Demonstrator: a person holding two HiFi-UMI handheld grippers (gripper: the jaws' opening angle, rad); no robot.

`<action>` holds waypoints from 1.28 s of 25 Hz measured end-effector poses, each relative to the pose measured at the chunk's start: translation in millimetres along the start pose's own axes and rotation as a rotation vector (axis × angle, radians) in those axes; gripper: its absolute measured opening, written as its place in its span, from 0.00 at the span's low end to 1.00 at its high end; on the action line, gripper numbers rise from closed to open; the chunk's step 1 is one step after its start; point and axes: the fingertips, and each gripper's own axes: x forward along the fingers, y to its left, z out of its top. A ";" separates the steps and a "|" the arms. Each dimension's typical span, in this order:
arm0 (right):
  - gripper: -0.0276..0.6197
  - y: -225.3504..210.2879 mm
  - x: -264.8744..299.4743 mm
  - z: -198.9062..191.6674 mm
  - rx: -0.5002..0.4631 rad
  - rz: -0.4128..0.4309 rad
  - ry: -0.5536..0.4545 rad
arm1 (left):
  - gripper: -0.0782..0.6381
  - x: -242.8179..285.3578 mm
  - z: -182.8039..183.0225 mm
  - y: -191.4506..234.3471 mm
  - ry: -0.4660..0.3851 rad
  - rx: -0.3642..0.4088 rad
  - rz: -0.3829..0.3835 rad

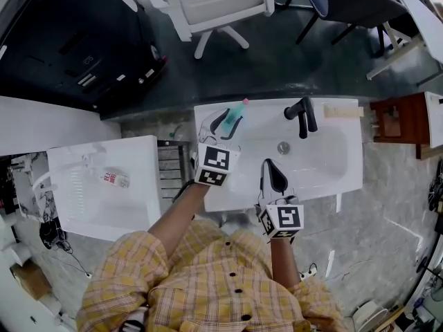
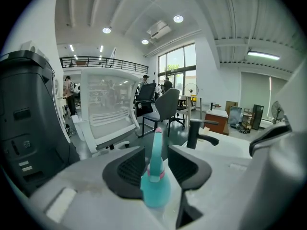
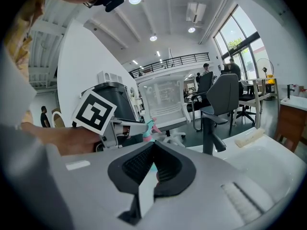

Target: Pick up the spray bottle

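Teal plastic spray bottle (image 1: 237,111) (image 2: 156,176) with a pink tip, upright on the flat rim at the far left corner of the white rectangular washbasin (image 1: 325,164). On either side of it, the black ribbed pads (image 2: 127,169) of the left tool (image 1: 227,122) (image 2: 156,150), spread wide, close beside the bottle's body, not squeezing it. Nearer, over the basin's near edge, right tool (image 1: 272,168) (image 3: 153,147), pads closed together on nothing, aimed toward the far rim. There, right of the bottle, a black faucet (image 1: 302,116). Beyond the basin, on dark floor, a white mesh-backed office chair (image 1: 214,5).
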 end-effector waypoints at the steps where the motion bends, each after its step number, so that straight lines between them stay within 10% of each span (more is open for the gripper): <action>1: 0.05 -0.8 0.1 -0.4 0.002 -0.003 0.001 | 0.30 2.9 -1.7 1.0 0.007 -0.001 -0.002; 32: 0.05 -3.6 -33.7 15.1 -0.014 -0.025 -0.046 | 0.24 -26.9 3.8 -1.4 0.002 -0.036 0.065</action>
